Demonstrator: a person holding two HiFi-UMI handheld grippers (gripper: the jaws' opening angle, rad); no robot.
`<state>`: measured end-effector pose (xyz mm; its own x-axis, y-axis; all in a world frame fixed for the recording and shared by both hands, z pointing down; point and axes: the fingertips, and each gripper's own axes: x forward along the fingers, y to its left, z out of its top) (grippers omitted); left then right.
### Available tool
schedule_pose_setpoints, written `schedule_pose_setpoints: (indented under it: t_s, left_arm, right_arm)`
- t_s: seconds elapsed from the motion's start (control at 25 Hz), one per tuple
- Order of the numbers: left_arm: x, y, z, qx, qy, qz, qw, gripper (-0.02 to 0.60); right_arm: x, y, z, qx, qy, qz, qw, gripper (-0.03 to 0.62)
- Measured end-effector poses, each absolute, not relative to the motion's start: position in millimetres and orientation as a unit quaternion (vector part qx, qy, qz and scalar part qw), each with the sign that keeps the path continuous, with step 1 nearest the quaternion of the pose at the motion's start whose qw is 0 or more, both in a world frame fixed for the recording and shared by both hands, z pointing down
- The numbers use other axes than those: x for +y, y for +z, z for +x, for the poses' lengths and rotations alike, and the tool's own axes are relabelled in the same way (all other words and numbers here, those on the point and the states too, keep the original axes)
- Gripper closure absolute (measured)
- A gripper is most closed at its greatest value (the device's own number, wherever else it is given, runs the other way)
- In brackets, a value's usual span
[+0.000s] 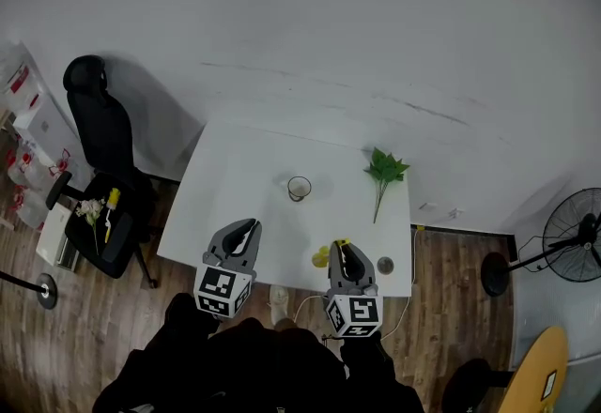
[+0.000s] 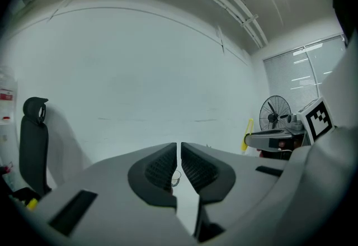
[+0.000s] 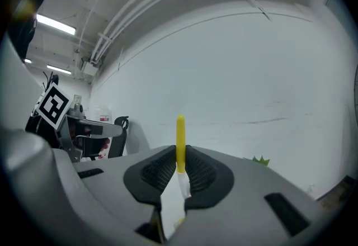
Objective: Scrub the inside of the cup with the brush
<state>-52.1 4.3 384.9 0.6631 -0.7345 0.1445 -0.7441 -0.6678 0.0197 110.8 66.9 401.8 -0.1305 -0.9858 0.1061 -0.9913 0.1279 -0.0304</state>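
Observation:
A clear glass cup (image 1: 299,188) stands upright near the middle of the white table (image 1: 235,172). My left gripper (image 1: 251,227) hovers over the near left part of the table, shut with nothing between its pads. In the left gripper view (image 2: 178,150) the cup (image 2: 175,177) shows small and far off through the slit between the jaws. My right gripper (image 1: 342,248) is over the near right edge, shut on the brush (image 1: 322,257). Its yellow handle (image 3: 180,138) sticks up between the pads (image 3: 198,172) of the right gripper (image 3: 180,154).
A green leafy sprig (image 1: 385,169) lies on the table's far right. A small round grey item (image 1: 385,265) sits near the right front corner. A black office chair (image 1: 105,153) stands left of the table and a floor fan (image 1: 575,235) to the right.

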Motion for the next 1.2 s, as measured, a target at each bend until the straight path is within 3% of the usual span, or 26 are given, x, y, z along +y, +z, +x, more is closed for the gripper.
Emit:
schedule_pose_setpoints:
  t_s: [1.2]
  left_arm:
    - [22, 389, -39, -0.4, 0.072, 0.913, 0.03, 0.541]
  right_arm:
    - [78, 394, 118, -0.754, 0.041, 0.656, 0.018, 0.53]
